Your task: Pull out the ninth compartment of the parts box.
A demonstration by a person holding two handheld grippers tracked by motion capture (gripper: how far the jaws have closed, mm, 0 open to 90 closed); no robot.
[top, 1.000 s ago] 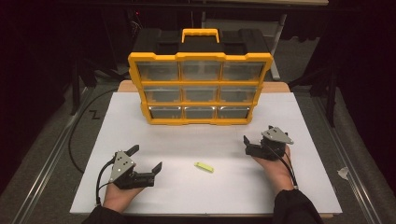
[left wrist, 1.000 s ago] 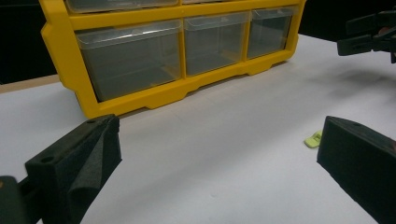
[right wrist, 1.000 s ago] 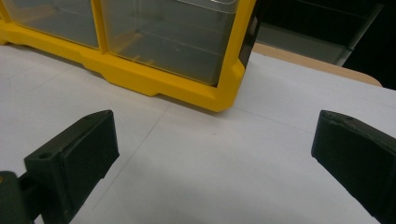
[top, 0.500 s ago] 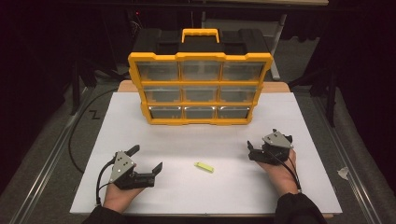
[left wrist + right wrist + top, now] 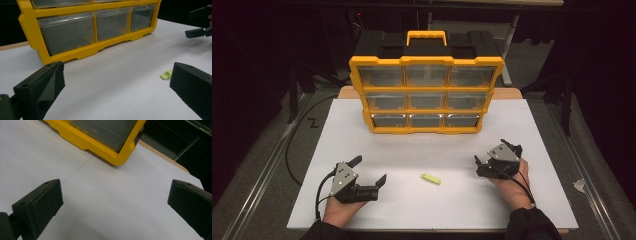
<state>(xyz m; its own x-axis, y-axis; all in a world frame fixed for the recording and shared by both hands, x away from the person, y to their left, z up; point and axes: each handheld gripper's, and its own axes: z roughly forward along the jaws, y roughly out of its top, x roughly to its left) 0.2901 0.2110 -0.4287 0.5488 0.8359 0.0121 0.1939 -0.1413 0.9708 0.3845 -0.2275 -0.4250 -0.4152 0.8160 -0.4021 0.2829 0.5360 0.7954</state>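
Down at the lower left of the high view, the left gripper rests on the white worktop in the person's left hand, its jaws spread wide and holding nothing. Its cable loops off toward the frame's left edge. Just right of it, near the bottom centre, a small yellow-green piece lies flat on the worktop, well apart from both grippers and roughly between them; in the left gripper view it shows at the right of the frame, just beside the right-hand jaw but not touching it. Above, in the upper middle of the high view, a yellow organiser with clear drawers and a black top stands upright at the far side of the worktop. At the lower right, the right gripper sits in the right hand, low over the worktop; the right gripper view shows its jaws wide apart and empty, with the organiser's yellow corner in the upper middle of the frame
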